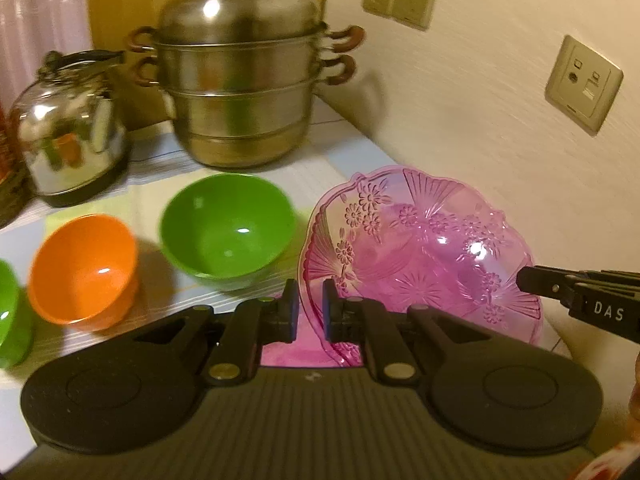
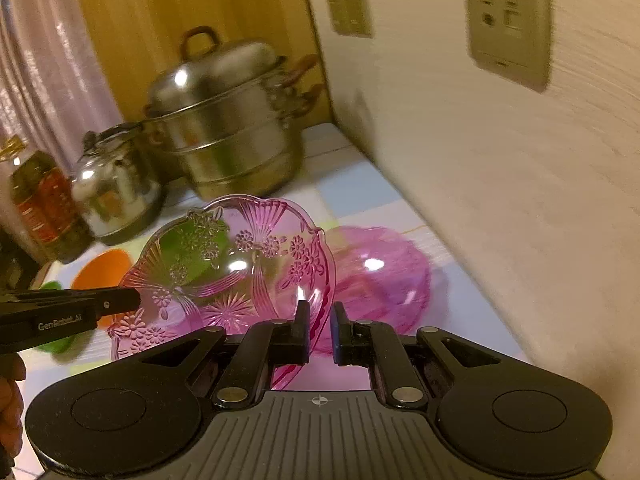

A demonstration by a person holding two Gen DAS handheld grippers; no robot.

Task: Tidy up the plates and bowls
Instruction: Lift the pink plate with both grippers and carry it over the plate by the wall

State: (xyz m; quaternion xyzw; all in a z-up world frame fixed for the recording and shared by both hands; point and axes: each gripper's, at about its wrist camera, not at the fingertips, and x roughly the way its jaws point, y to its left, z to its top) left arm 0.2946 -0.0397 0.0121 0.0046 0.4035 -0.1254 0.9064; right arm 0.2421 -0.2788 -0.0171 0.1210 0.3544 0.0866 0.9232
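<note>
A pink see-through plate [image 1: 420,248] with a flower pattern is held tilted above the table. My left gripper [image 1: 310,308] is shut on its left rim. My right gripper [image 2: 320,328] is shut on its right rim, and the plate also shows in the right wrist view [image 2: 232,268]. The right gripper's fingers [image 1: 560,290] enter the left wrist view from the right. A second pink dish [image 2: 384,276] lies on the table under and behind the plate. A green bowl [image 1: 228,230] and an orange bowl [image 1: 86,268] stand left of it. Another green bowl [image 1: 10,320] is at the left edge.
A tall steel steamer pot [image 1: 240,84] and a steel kettle [image 1: 68,132] stand at the back of the table. A bottle [image 2: 44,204] stands at the far left. The wall [image 1: 480,120] with sockets runs close along the right side.
</note>
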